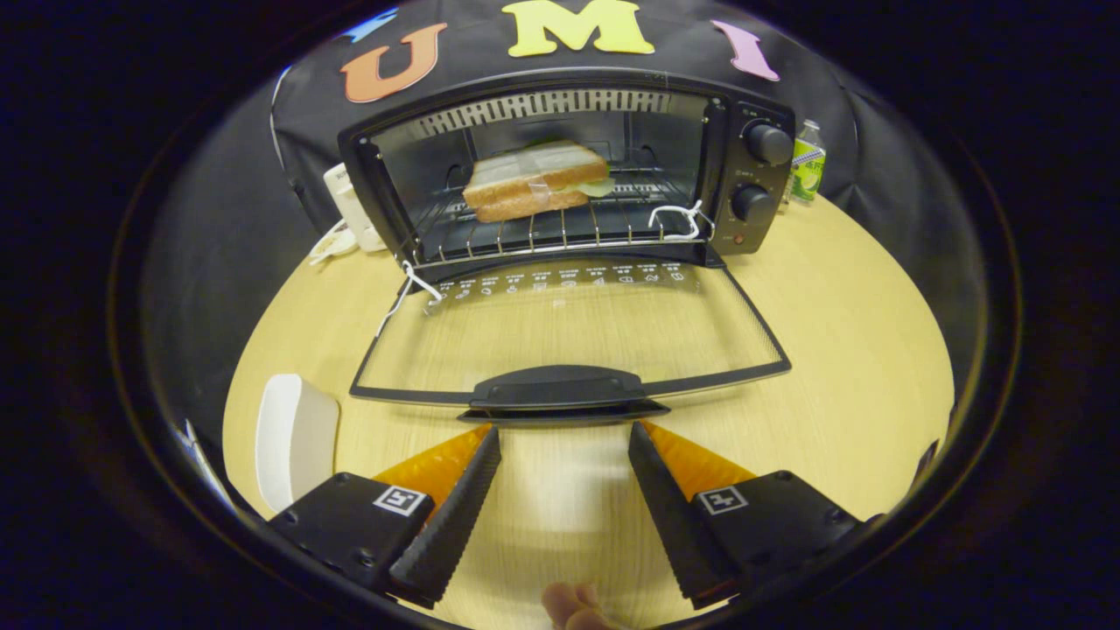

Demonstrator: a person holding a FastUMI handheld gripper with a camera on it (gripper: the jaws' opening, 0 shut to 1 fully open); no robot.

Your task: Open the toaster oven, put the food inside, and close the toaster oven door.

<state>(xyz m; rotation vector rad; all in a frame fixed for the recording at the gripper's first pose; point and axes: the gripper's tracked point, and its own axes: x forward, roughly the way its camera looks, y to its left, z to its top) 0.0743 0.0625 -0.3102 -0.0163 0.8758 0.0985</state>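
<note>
Wooden round table (pixel 831 350) carries one toaster oven (pixel 569 166), its glass door (pixel 569 341) dropped flat, with one sandwich (pixel 534 179) on the rack inside. Two knobs (pixel 759 171) sit on its right side, one bottle (pixel 808 162) beside it. Gripper (pixel 564 437) is spread wide, holding nothing, just short of the door handle (pixel 560 389); one white plate (pixel 293 437) lies off to its left.

Low fisheye view along the tongs (pixel 564 430); close, facing the open toaster oven (pixel 560 175)
</note>
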